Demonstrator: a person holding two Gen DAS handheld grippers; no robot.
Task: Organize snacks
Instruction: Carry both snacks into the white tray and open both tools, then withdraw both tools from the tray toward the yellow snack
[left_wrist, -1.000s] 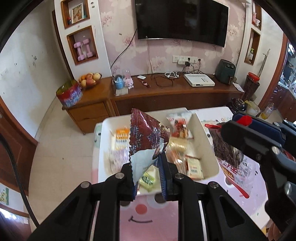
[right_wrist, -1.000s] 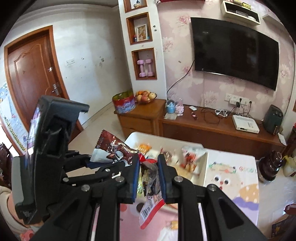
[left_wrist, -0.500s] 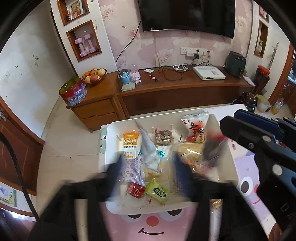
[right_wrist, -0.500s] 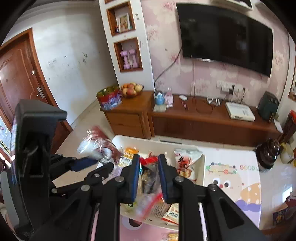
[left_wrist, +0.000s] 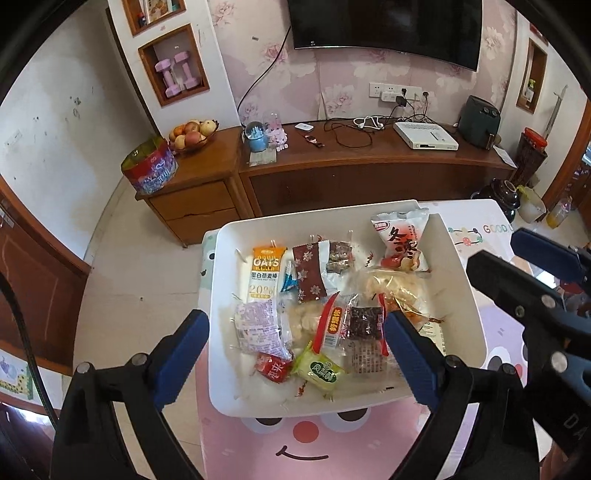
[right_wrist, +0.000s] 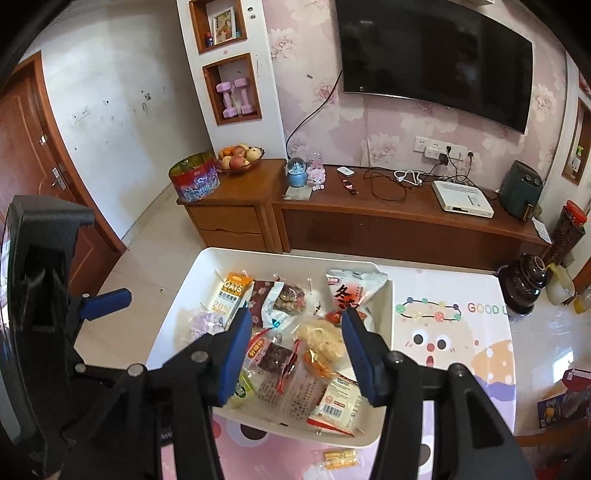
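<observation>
A white tray (left_wrist: 469, 332) on the table holds several snack packets: an orange oats bar (left_wrist: 264, 273), a maroon snowflake packet (left_wrist: 310, 275), a red-and-white bag (left_wrist: 400, 243), a dark packet (left_wrist: 364, 326) and a green candy (left_wrist: 321, 369). My left gripper (left_wrist: 295, 354) is open and empty above the tray's near side. My right gripper (right_wrist: 297, 350) is open and empty over the same tray (right_wrist: 177, 325); the dark packet (right_wrist: 275, 356) lies below its fingers. The left gripper's blue fingertip (right_wrist: 107, 297) shows at the left.
A small yellow packet (right_wrist: 340, 459) lies on the pink cartoon tablecloth (right_wrist: 454, 332) in front of the tray. A wooden TV cabinet (left_wrist: 369, 173) with a fruit bowl (left_wrist: 192, 134) stands beyond the table. A dark jar (right_wrist: 524, 282) is at the far right.
Both grippers have opened. The maroon snowflake packet left my left gripper and the dark packet left my right gripper; both now lie in the tray.
</observation>
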